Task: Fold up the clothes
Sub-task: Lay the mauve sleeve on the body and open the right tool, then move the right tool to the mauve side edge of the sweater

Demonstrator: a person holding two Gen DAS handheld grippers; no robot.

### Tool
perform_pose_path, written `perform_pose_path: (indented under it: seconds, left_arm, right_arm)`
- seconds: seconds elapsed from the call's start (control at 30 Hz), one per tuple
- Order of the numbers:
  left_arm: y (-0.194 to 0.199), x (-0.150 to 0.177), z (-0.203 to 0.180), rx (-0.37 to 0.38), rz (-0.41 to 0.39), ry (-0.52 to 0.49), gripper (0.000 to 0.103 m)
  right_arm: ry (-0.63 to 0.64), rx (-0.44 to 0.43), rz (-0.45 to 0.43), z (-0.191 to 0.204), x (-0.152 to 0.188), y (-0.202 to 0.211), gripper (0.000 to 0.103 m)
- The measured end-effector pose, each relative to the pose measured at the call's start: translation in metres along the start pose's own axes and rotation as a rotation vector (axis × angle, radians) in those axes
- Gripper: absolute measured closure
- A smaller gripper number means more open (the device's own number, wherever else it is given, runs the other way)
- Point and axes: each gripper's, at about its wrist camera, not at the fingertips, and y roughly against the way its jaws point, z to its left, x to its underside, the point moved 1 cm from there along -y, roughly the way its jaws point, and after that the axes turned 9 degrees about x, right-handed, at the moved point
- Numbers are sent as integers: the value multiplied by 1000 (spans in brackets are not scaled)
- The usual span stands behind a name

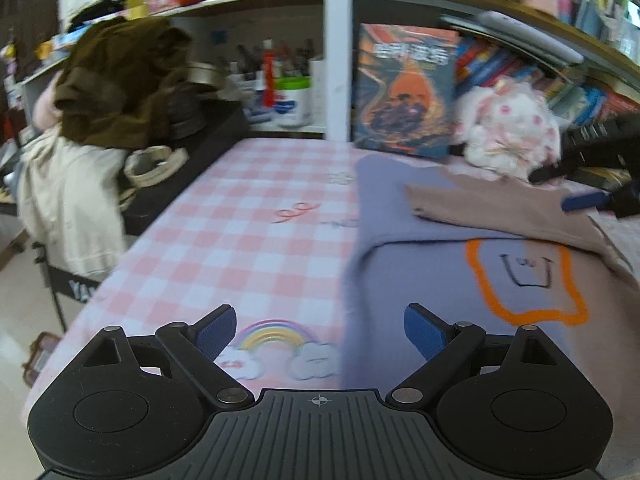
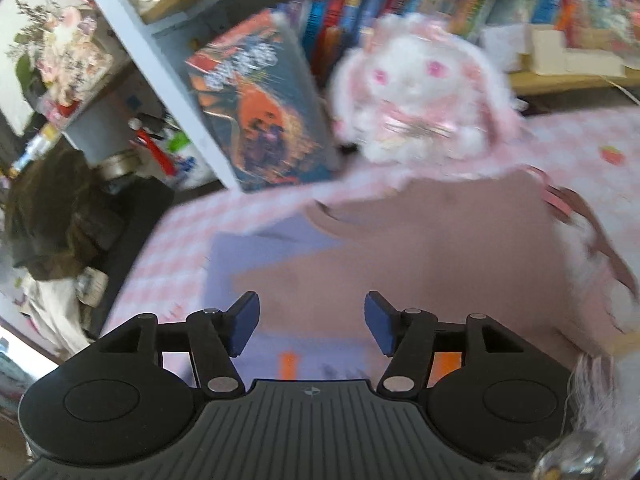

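My left gripper [image 1: 318,334] stands wide with nothing between its blue pads; it hangs over the checked tablecloth [image 1: 224,232], with the near-left edge of the shirt [image 1: 420,280] at about two o'clock from it. My right gripper [image 2: 310,322] stands partly parted, roughly half its spread, and empty too: the cloth lies under it, but neither pad presses on anything.

The shirt is a two-tone one, lilac and dusty pink, with an orange-outlined square face printed on it. It lies flat on the table, filling the right half of the left wrist view. A pink flap, a sleeve or one side, lies folded across the upper body, running from twelve o'clock toward three o'clock above the print. From the right wrist view that pink flap covers most of the middle, with a lilac strip showing at nine o'clock and a bit of the orange print at six o'clock between the pads.

I judge one inward fold is done on my right side. The left side looks unfolded, lying out toward the rainbow print on the tablecloth, and the lengthwise fold is not yet made. At twelve o'clock a plush rabbit [image 2: 420,88] and a book [image 2: 260,108] stand near the collar end, so there is little spare room there.
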Motion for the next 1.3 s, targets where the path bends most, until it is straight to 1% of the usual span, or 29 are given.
perform_pose_path:
  seconds: [0.13, 0.3, 0.4, 0.5, 0.63, 0.8, 0.9, 1.0, 1.13, 1.23, 1.3]
  left_arm:
    - [-9, 0, -7, 12, 30, 1, 10]
    - [-21, 4, -10, 12, 76, 14, 10]
    - [-25, 6, -15, 12, 104, 8, 10]
    - [-25, 5, -22, 21, 107, -6, 10]
    - [-22, 2, -37, 36, 83, -23, 10]
    - [-18, 3, -60, 55, 63, -49, 10]
    - [-10, 7, -75, 57, 60, -73, 10]
    - [0, 14, -87, 60, 58, -83, 10]
    - [11, 29, -101, 48, 78, -88, 10]
    - [21, 43, -112, 43, 97, -100, 10]
    - [29, 51, -120, 40, 104, -111, 10]
  right_arm:
    - [-9, 100, 18, -35, 31, 19, 46]
    - [-32, 232, 15, -79, 71, 47, 46]
    - [-55, 297, 17, -100, 91, 61, 46]
    - [-101, 331, 26, -117, 105, 71, 46]
    - [-148, 330, 36, -127, 118, 80, 46]
    - [-96, 313, 23, -128, 129, 96, 45]
    - [-105, 309, 19, -138, 134, 105, 45]
    - [-120, 303, 16, -148, 138, 115, 45]
    - [-91, 290, 28, -154, 150, 126, 44]
    - [-89, 278, 55, -160, 165, 134, 44]
    - [-90, 279, 52, -163, 173, 141, 44]
